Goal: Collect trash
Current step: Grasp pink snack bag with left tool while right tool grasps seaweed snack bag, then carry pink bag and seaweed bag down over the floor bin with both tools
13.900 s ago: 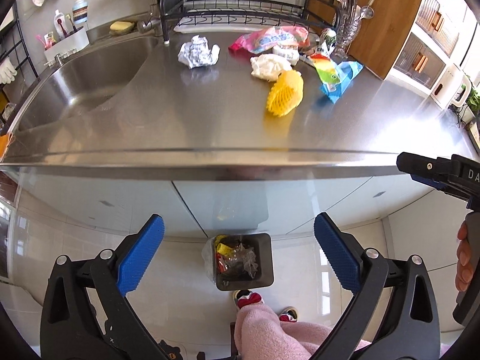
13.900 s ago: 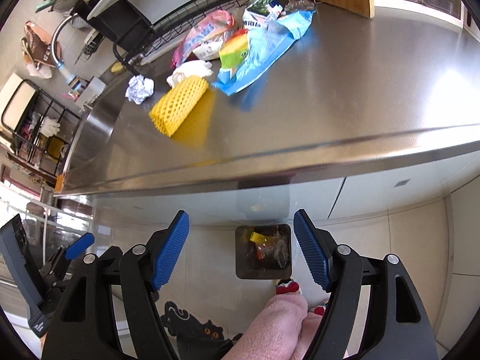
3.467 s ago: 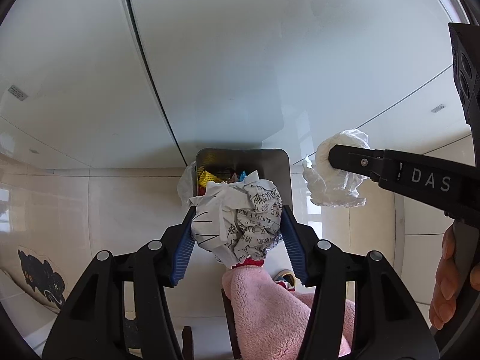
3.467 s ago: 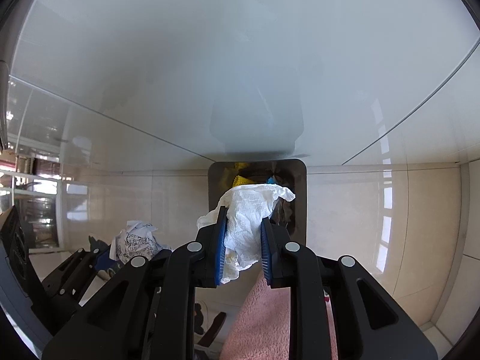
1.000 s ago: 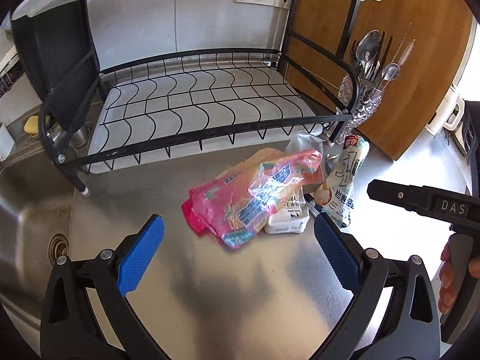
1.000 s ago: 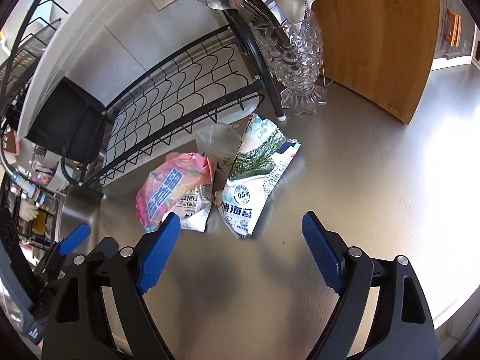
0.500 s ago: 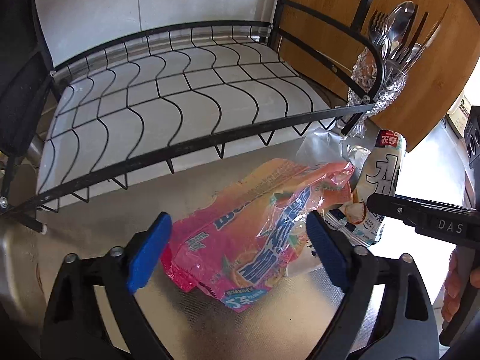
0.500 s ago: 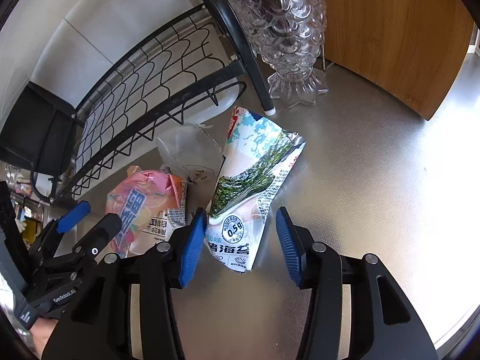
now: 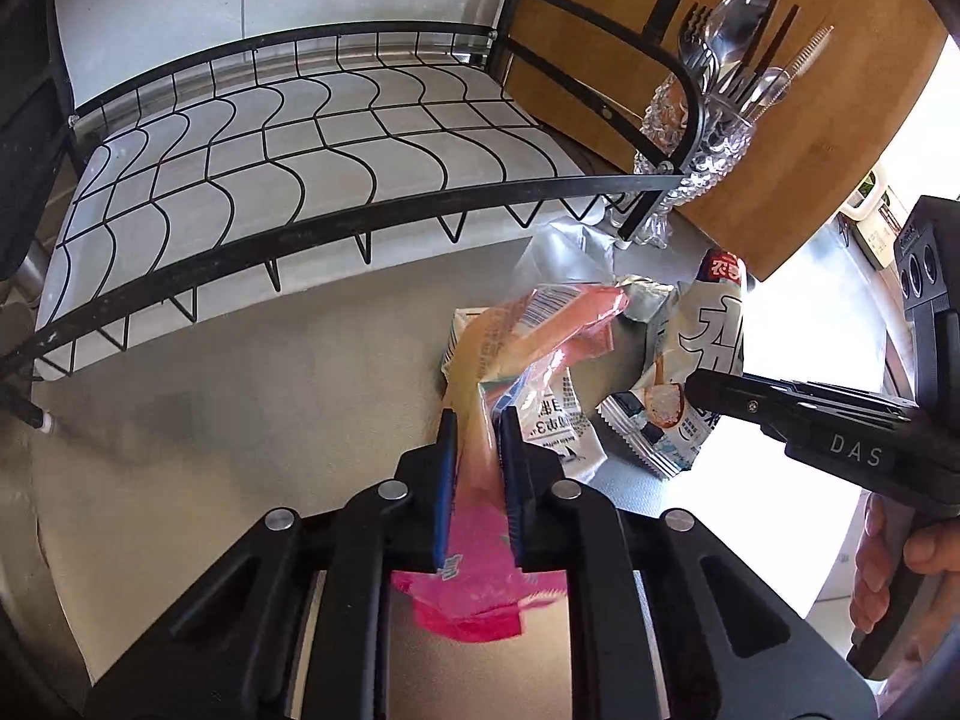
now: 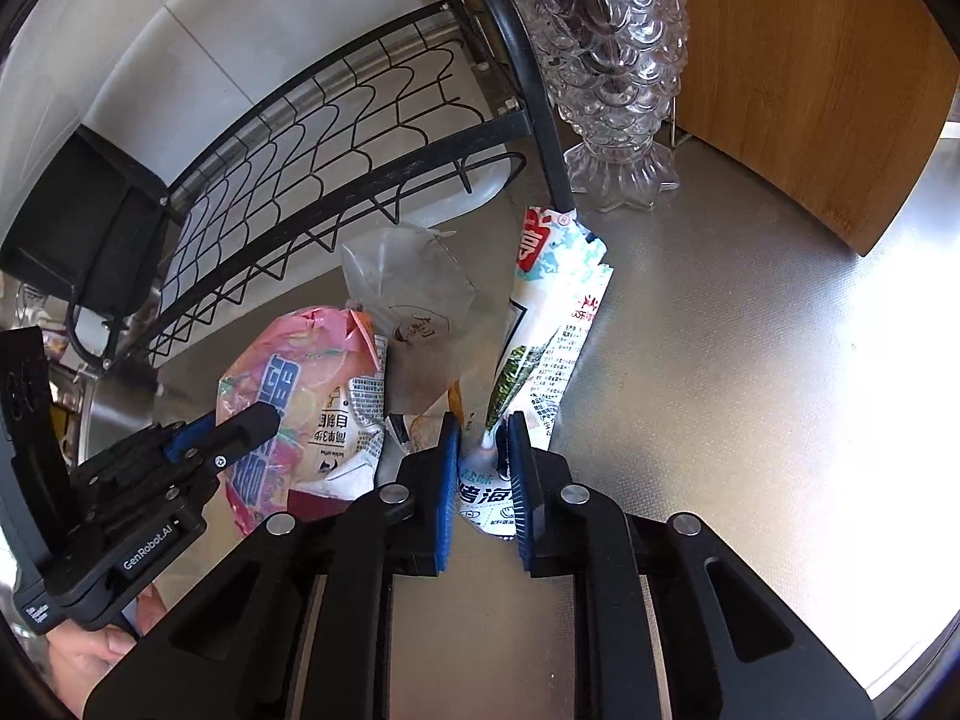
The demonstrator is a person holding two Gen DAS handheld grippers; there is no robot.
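My left gripper [image 9: 477,420] is shut on a pink snack bag [image 9: 528,336], pinching it upright on the steel counter [image 9: 240,396]; the bag also shows in the right wrist view [image 10: 288,384]. My right gripper [image 10: 485,426] is shut on a white and green seaweed snack bag [image 10: 552,324], also seen in the left wrist view [image 9: 708,348]. A small white carton [image 9: 558,420] lies between the two bags, with a clear plastic bag [image 10: 408,282] behind it.
A black wire dish rack [image 9: 300,138] stands at the back. A glass cutlery holder [image 10: 606,60] with spoons and forks stands beside a wooden board [image 10: 810,78]. The sink [image 10: 114,420] lies to the left.
Both grippers have closed: the left on the pink bag, the right on the seaweed bag. Both bags now stand pinched upright instead of lying flat.
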